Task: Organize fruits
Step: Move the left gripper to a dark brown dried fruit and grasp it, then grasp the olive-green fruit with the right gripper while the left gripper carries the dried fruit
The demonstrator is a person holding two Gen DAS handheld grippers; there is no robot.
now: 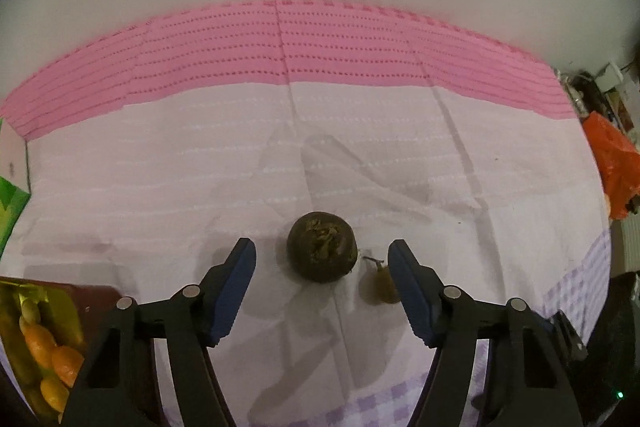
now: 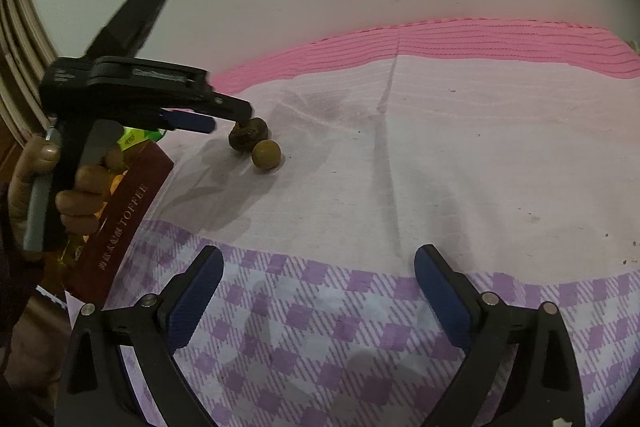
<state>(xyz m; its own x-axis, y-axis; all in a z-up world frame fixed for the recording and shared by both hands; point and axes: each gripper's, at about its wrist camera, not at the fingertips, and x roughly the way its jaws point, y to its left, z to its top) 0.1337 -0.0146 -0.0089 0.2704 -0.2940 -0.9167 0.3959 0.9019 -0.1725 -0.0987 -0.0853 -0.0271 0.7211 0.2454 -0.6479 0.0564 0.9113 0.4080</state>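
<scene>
Both claws stand open: left gripper (image 1: 322, 257) straddles a dark round fruit (image 1: 322, 246) without touching it, right gripper (image 2: 319, 269) hangs wide over checked cloth (image 2: 320, 327).

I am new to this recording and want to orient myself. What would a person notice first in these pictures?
The eye falls first on the dark round fruit on the pale cloth, lying between the open fingers of the left gripper, with a smaller brown fruit beside it. A box of orange fruits sits at the lower left of the left wrist view. The right gripper hangs open over the purple checked cloth, holding nothing.
</scene>
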